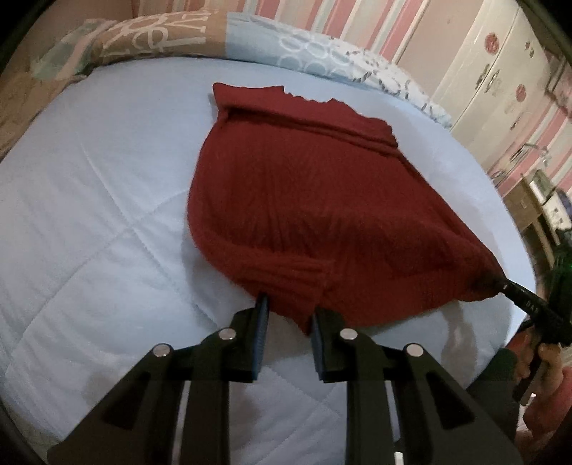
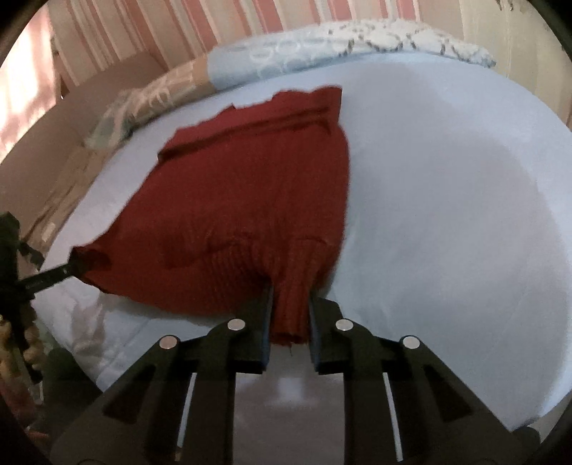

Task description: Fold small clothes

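The left gripper (image 1: 287,314) is nearly closed, its ribbed dark pads pinching a ribbed corner of the red knit (image 1: 304,200) that bunches into the narrow gap between them. The right gripper (image 2: 290,314) is likewise drawn close and clamped on a ribbed cuff-like band at the other near corner, a strip of cloth hanging down between its pads. From the left wrist view the right gripper shows as a black bar at the far right, its tip buried in the cloth's corner, with a hand (image 1: 547,361) behind it; white lettering on that bar is too blurred to read. The knit spreads away from both grippers across the bed (image 1: 89,214), its near edge lifted and stretched between the two grips, the far end lying flat with a folded band across it. It is a soft, fine-ribbed fabric of deep red. The bed cover is pale blue and quilted with stitched lines. Beyond the knit lie pillows (image 1: 150,39), one tan with large white letters that cannot be made out, one blue with ring patterns. Behind them is a wall (image 1: 321,14) with pink stripes.
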